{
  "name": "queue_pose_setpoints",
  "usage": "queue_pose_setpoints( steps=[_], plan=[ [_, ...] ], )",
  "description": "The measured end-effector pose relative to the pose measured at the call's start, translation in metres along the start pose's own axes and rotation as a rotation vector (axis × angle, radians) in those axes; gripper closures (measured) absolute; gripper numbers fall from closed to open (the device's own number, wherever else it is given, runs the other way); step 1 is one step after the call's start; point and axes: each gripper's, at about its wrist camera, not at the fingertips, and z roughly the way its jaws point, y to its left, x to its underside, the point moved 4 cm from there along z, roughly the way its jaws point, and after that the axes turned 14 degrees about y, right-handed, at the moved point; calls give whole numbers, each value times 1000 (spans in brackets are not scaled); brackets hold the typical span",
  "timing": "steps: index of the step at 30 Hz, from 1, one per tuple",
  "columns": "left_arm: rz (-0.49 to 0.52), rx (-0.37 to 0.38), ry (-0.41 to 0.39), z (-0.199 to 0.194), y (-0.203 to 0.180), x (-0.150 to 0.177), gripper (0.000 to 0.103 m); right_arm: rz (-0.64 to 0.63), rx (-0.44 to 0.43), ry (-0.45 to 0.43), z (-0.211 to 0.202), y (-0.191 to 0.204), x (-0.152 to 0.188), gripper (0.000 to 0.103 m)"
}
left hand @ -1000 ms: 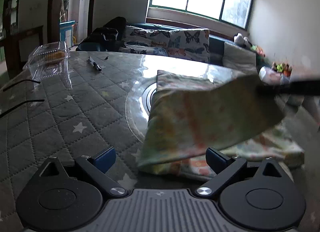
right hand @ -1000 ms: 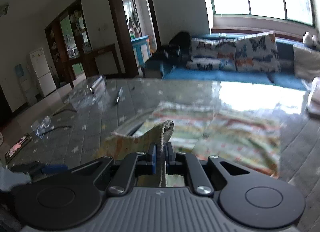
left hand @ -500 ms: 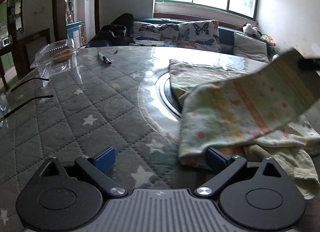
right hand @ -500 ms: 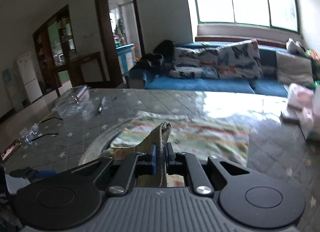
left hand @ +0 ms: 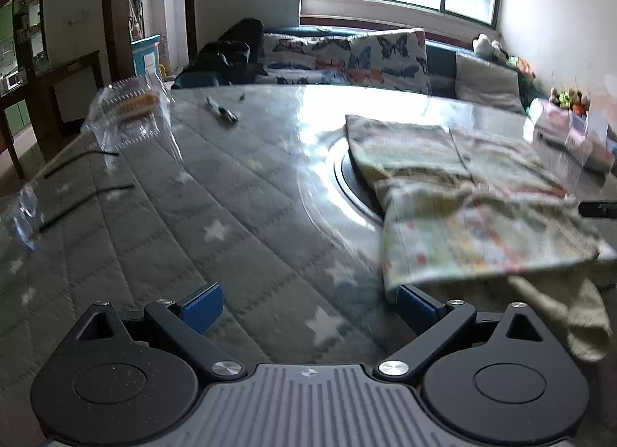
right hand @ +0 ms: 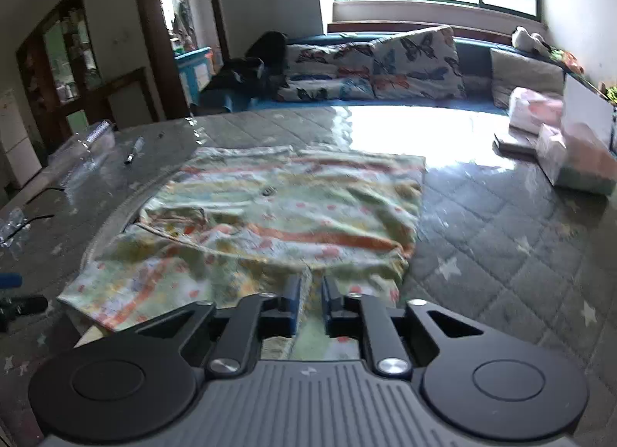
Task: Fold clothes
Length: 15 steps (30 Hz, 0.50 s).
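A pale green garment [right hand: 277,215] with orange and yellow print lies on the quilted grey table, its near part doubled back over the rest. In the left wrist view the garment [left hand: 474,215] lies to the right, a cream cuff hanging at its near right corner. My left gripper [left hand: 308,302] is open and empty, low over the table just left of the garment's near edge. My right gripper [right hand: 309,294] has its jaws slightly parted around the garment's near edge, with a strip of cloth between them.
A clear plastic box [left hand: 129,115] and a pen [left hand: 221,111] lie at the far left of the table. Pink and white boxes [right hand: 570,146] stand at the right. A round glass turntable [left hand: 339,177] sits under the garment. A sofa with butterfly cushions [right hand: 370,65] is behind.
The right gripper carried the lifted flap of the garment to the right and lowered it onto the rest. Its jaws, pinched tight earlier, now stand slightly apart. The left gripper stayed open.
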Motion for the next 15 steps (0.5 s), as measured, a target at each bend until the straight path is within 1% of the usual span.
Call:
queue_pose_setpoints(
  steps=[1,3,4,6,7,9,10,12,15],
  plan=[
    [-4,9,-10,-4,1,-4,6,-12,-8,-6,1,3,-2,77],
    [-9,30,-30,-9,0,-14,10,-40,-29,-9,6,11,-6,77],
    [-3,46,-38,-8,-4,-21,11,-54,-36,-6,11,15,-8,76],
    [18,79,-49,-4,-17,-33,18,-80,-45,0,20,21,-11,76],
    [32,94,-50,0,-24,-39,19,-90,-43,5,24,23,-12,76],
    [58,127,-50,9,-38,-49,27,-104,-41,14,31,25,-13,74],
    [68,143,-48,14,-44,-53,29,-110,-41,14,31,25,-12,71],
    [71,178,-32,28,-54,-61,38,-121,-40,15,33,25,-12,70],
    [67,219,-4,47,-63,-70,49,-137,-39,17,34,26,-12,70]
  ],
)
